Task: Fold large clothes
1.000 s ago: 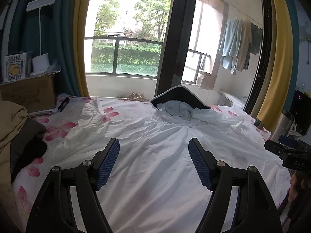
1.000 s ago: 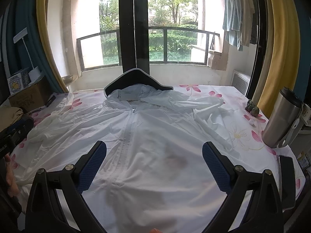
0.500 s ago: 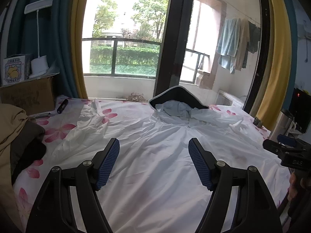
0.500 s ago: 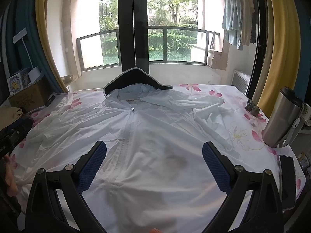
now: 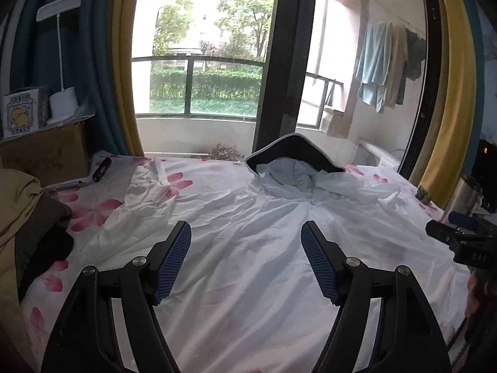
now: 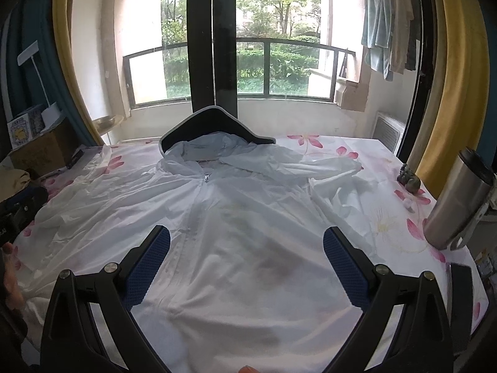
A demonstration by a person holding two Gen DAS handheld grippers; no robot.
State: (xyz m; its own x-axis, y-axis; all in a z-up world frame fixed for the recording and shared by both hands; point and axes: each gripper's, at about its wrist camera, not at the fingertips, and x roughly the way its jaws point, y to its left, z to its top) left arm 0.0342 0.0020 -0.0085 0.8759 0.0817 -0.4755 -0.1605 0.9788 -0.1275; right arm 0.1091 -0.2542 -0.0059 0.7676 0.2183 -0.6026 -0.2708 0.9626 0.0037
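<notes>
Nothing shifted; only right view shows the steel tumbler (image 6: 456,200) beside the jacket (image 6: 248,233).

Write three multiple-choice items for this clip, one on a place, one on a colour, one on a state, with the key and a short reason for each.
1. Where does the steel tumbler stand?
A. at the table's right edge
B. on the jacket's hood
C. on the cardboard box

2. What colour are the pads of the right gripper?
A. red
B. blue
C. white

3. How is the white jacket lying?
A. folded in half
B. rolled into a bundle
C. spread flat, front up, zip closed

Key: 1 A, since it stands on the flowered cloth right of the jacket's sleeve. 2 B, since both pads show a blue textured face. 3 C, since both sleeves lie out to the sides and the zip runs down the middle, with the left gripper and right gripper open above it.
</notes>
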